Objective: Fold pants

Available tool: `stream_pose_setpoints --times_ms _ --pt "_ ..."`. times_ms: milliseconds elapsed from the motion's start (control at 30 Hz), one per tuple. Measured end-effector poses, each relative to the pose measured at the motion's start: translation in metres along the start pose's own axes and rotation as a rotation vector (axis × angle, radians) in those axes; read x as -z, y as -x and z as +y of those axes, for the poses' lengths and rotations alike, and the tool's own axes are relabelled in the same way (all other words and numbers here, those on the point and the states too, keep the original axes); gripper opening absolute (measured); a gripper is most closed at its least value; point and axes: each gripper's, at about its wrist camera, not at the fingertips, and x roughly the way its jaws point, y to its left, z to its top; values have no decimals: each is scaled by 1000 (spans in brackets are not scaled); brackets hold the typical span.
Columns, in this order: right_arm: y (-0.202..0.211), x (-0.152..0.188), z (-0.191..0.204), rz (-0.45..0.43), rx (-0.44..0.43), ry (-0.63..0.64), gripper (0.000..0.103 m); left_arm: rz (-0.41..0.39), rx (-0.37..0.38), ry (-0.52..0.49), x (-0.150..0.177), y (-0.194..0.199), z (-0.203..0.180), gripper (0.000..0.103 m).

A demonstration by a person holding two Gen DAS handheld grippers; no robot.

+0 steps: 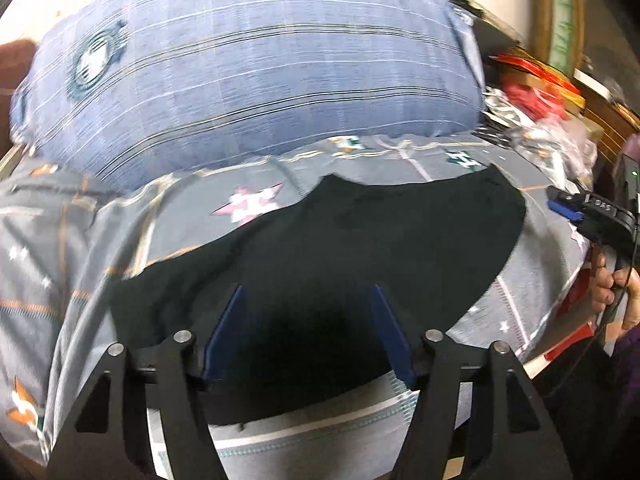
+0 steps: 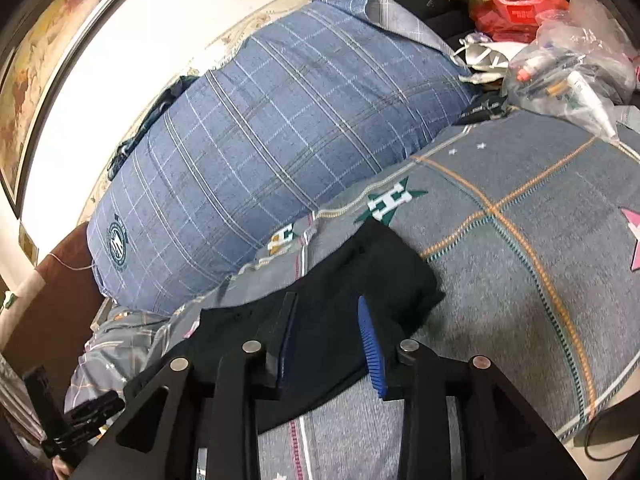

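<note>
Left gripper (image 1: 307, 292) hovers low over the black pants (image 1: 340, 248), blue pads spread wide, nothing between them. Right gripper (image 2: 326, 304) also parted, tilted down over the pants (image 2: 360, 280) — fabric sits under and between the pads, but whether they touch it I can't tell. In the left view the right gripper shows at the right edge (image 1: 568, 208), a hand (image 1: 612, 296) wrapped round its handle.

Pants lie flat-ish in the centre of the frame on the bed (image 2: 500, 272); dark, matte, soft folds, one rounded corner end in the right view.

Bedcover is grey with orange stitched grid lines and star prints. Plump blue plaid pillow (image 1: 256, 80) upper centre. Clear plastic bag (image 2: 568, 60) with small items inside — upper right; red packaging (image 2: 516, 4) behind.
</note>
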Motion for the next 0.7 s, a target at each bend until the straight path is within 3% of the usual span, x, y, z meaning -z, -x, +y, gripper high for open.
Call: stream_pose_setpoints --times_ms 67,167,433,700 --pt "0 5 -1 17 5 -7 32 10 28 -25 -7 -7 -11 67" --pt "-2 7 -9 25 3 -26 41 17 67 -61 -21 -16 -32 70" --pt "-3 7 -33 40 -11 -112 42 69 178 -214 -68 -48 -85 72" --pt "-12 2 -52 68 -94 -231 44 126 248 -237 -113 -85 -108 78"
